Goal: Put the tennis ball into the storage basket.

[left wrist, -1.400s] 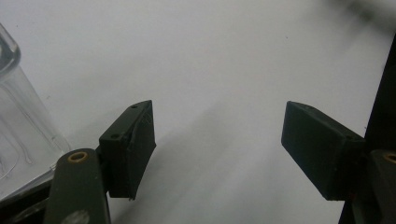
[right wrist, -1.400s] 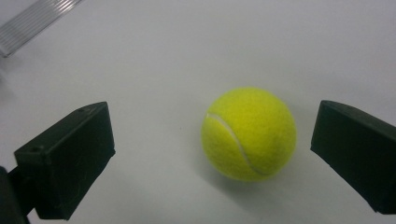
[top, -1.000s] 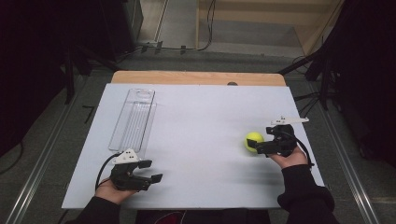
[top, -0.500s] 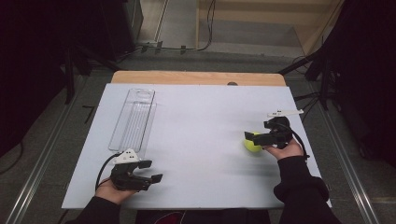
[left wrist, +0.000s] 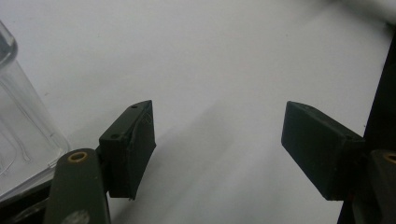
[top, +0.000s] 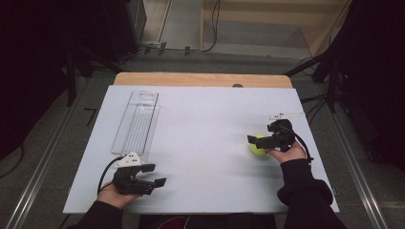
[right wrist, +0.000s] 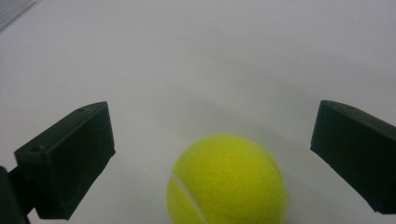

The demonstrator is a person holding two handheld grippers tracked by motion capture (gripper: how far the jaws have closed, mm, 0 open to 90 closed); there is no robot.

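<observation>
Right gripper, high view: right gripper (top: 261,141) sits at the right side of the table, jaws reaching left over the tennis ball (top: 257,146); how wide they stand is hard to read from here.
Ball, high view: on the white table (top: 210,124), right of centre, partly covered by the gripper's dark body, only its left and near side clear.
Left gripper, high view: left gripper (top: 153,174) rests at the near left edge, held in the person's left hand (top: 114,194), jaws spread and pointing right with bare table between them.
Tray, high view: clear plastic tray (top: 136,121) lies lengthwise at the far left, just beyond the left gripper, well apart from the ball.
Cut off, high view: both sleeves leave the picture at the bottom edge.
Left gripper view: jaws wide apart, nothing but table surface between them; right jaw partly lost at the picture's edge.
Tray, left gripper view: a rounded corner of the tray (left wrist: 23,126) shows at the left, beside the left jaw; whether they touch is not clear.
Right gripper view: jaws wide open, one on either side of the ball (right wrist: 227,182), each with a clear gap to it, so nothing is grasped.
Ball, right gripper view: low between the jaws, resting on the table, its lower part cut off by the bottom edge; a white seam shows on its left.
</observation>
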